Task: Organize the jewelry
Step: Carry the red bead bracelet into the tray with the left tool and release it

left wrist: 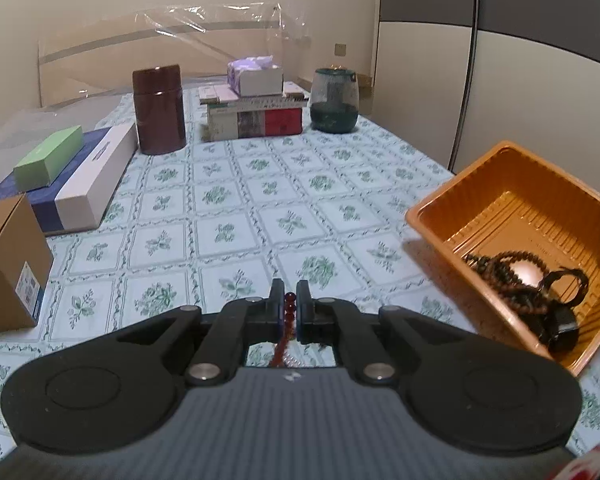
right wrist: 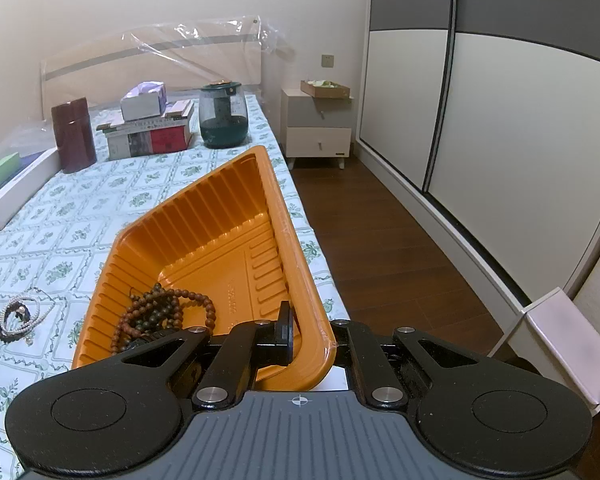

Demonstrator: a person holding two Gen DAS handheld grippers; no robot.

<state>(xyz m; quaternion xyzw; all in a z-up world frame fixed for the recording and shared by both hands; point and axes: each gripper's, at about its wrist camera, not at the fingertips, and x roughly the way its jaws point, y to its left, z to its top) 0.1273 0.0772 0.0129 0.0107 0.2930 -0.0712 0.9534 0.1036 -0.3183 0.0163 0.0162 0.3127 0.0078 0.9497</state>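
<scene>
My left gripper is shut on a dark red bead bracelet, which hangs down between the fingers above the flowered tablecloth. The orange plastic tray is to its right, tilted, with brown bead strings and a black item inside. My right gripper is shut on the tray's near corner, one finger inside the wall and one outside. The brown beads lie in the tray's near left corner. A white pearl bracelet and a dark cord lie on the cloth left of the tray.
At the back stand a brown canister, stacked books with a tissue box and a dark green jar. Boxes and a cardboard box line the left. The table's right edge drops to a wooden floor.
</scene>
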